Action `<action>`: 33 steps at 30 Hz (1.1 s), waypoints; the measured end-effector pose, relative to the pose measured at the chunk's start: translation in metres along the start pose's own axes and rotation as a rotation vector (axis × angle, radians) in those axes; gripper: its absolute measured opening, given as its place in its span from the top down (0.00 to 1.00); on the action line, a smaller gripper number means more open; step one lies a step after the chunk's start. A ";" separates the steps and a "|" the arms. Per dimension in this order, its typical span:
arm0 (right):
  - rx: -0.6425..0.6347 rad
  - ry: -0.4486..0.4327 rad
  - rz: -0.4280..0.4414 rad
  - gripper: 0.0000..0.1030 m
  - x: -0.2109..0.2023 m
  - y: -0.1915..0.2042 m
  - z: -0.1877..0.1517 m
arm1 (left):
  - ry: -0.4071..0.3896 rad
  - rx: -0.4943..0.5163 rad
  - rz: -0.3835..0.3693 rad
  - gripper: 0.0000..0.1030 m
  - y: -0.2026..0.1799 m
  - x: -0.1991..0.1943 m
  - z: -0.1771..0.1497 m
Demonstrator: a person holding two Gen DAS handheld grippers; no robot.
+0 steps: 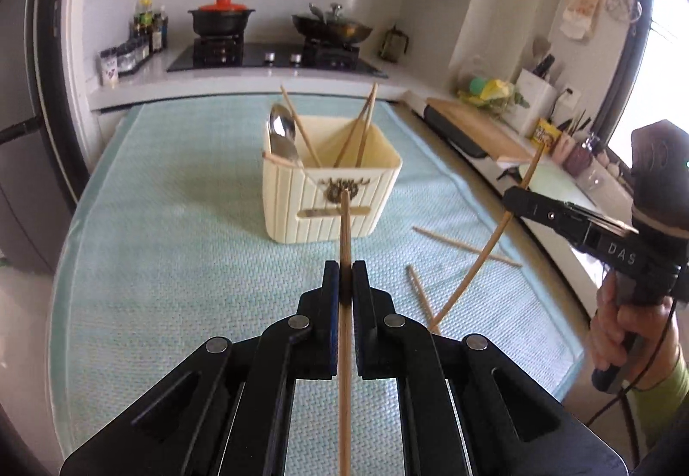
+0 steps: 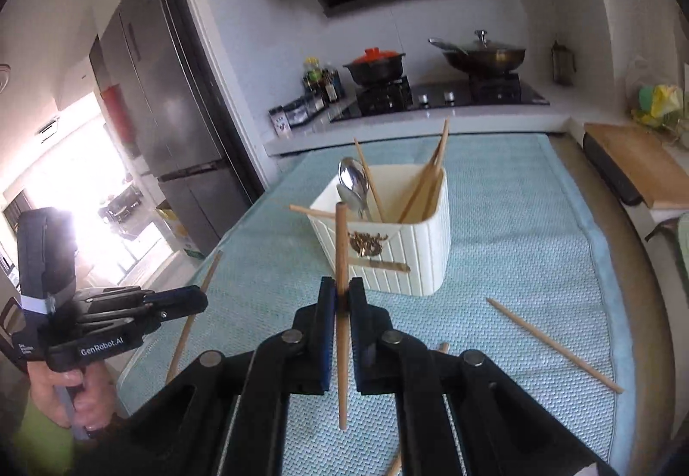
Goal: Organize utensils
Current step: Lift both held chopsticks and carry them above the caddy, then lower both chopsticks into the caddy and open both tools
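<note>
Wooden and pale, the chopstick in my left gripper runs straight up between the two fingers, which are clamped on it, its tip reaching up in front of the cream utensil holder. That ribbed holder stands upright on the light blue mat covering the tabletop, ahead of both my grippers. Inside it, at the left, two metal spoons stand bowl-up, and several chopsticks lean against its walls, some toward the left and some toward the right corner. One more stick lies across the holder's left rim, poking out past it. To the right of the holder, a loose chopstick lies flat on the mat, and a second loose one lies nearer to me, its near end hidden behind my left gripper. Farther right, my right gripper has its fingers closed on another chopstick, held nearly upright with its top end level with the holder's rim and its lower end hanging free above the mat. From the left camera this same stick looks bowed by the lens. My right hand grips the handle at the far right edge.
</note>
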State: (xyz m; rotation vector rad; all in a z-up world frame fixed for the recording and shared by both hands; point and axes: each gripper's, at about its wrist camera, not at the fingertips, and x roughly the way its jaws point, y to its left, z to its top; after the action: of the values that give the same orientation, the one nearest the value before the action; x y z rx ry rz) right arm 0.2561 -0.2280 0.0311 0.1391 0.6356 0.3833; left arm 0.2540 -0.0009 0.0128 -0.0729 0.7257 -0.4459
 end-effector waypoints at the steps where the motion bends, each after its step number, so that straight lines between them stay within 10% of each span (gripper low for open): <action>1: -0.014 -0.025 -0.010 0.94 -0.005 0.004 0.005 | -0.027 0.000 0.004 0.96 0.002 -0.005 0.008; 12: -0.070 -0.143 -0.063 0.94 -0.017 0.004 0.069 | -0.175 -0.008 0.024 0.96 0.015 -0.009 0.080; 33: -0.097 -0.175 -0.068 0.94 0.083 -0.041 0.194 | -0.289 -0.025 0.177 0.97 0.029 0.149 0.238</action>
State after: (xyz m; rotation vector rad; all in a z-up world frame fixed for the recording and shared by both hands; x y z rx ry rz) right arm 0.4464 -0.2350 0.1303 0.0575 0.4476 0.3313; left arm 0.5191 -0.0577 0.0913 -0.0939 0.4483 -0.2497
